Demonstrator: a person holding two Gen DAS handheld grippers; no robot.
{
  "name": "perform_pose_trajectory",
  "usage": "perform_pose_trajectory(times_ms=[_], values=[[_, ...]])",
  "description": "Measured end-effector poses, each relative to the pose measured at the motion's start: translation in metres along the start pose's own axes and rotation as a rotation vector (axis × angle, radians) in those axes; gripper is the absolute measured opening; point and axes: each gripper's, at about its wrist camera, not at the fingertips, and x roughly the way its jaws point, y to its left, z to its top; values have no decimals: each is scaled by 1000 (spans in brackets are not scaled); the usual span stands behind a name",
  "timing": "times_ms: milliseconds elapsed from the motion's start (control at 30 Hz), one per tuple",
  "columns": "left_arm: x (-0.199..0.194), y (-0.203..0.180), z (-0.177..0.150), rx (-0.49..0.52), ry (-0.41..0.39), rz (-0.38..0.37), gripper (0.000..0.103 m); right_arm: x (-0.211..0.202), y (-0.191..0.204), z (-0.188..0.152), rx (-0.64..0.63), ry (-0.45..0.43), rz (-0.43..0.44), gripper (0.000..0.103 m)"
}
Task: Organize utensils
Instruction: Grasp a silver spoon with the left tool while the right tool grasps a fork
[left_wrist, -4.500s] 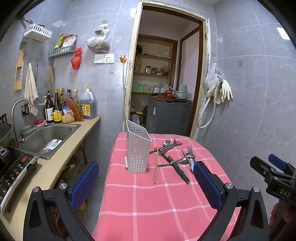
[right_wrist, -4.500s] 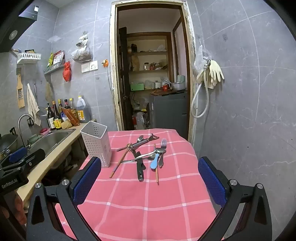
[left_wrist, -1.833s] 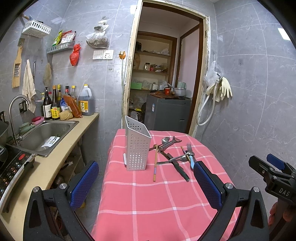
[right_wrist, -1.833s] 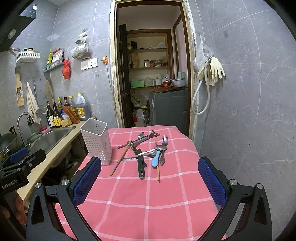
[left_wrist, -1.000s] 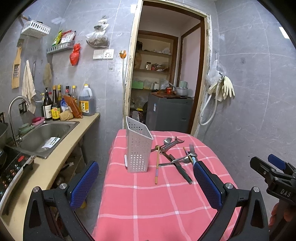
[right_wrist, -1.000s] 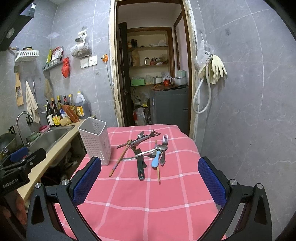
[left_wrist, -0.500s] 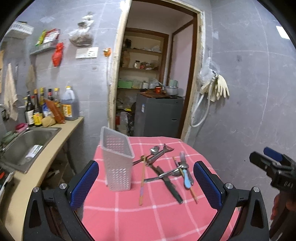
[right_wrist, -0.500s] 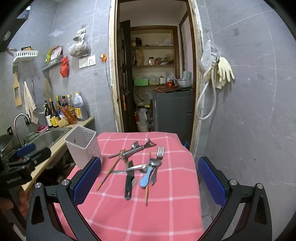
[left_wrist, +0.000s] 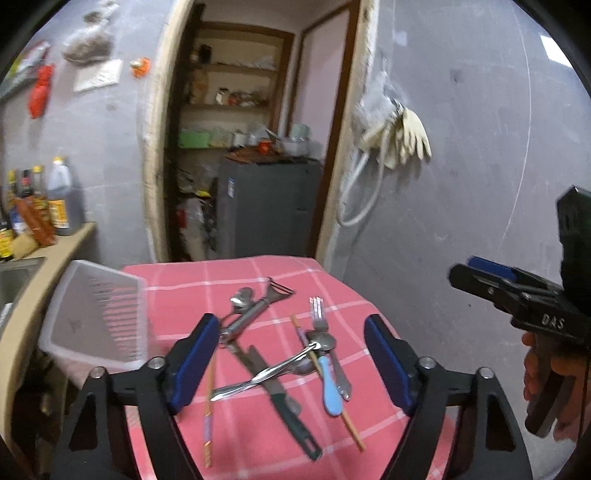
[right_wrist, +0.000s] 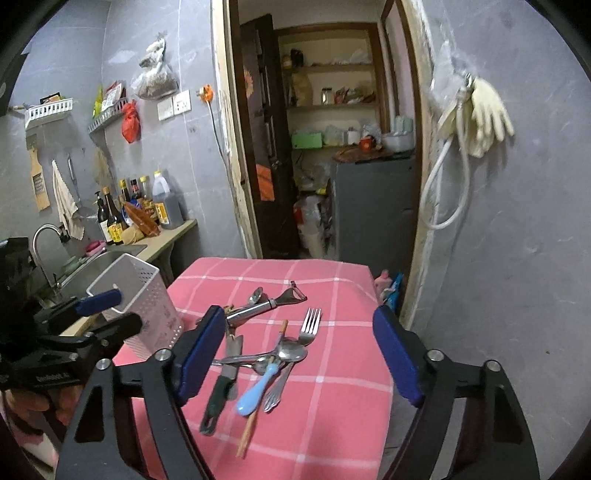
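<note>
A heap of utensils lies on the pink checked tablecloth (left_wrist: 258, 280): a metal peeler (left_wrist: 258, 306), a fork (right_wrist: 308, 325), a blue-handled spoon (right_wrist: 258, 387), a black-handled knife (left_wrist: 280, 391) and chopsticks (left_wrist: 208, 406). A white perforated holder (right_wrist: 140, 295) stands upright to their left. My left gripper (left_wrist: 291, 354) hovers over the near side of the heap, its jaws closing, with nothing pressed between the pads. My right gripper (right_wrist: 299, 347) hangs above the fork and spoons, its jaws also closing on nothing. Each gripper also shows at the edge of the other's view.
A counter with a sink (right_wrist: 92, 258) and several bottles (right_wrist: 140, 210) runs along the left. An open doorway behind the table leads to a grey cabinet (right_wrist: 373, 206) and shelves. A grey tiled wall with hanging gloves (right_wrist: 484, 118) closes the right side.
Both grippers have come forward to the table, so the utensil heap now looms large under them. The jaws of both stand narrower than half a second ago.
</note>
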Motion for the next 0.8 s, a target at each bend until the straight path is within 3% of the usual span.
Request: perform_pose_trajectory(times_ms=[300, 600, 800], values=[[116, 10, -3, -25, 226, -131, 47, 105, -35, -3, 6, 183, 117, 44], [171, 20, -28, -14, 421, -205, 38, 207, -39, -28, 33, 378, 193, 33], [187, 21, -37, 10, 509, -225, 35, 238, -33, -51, 35, 471, 231, 31]])
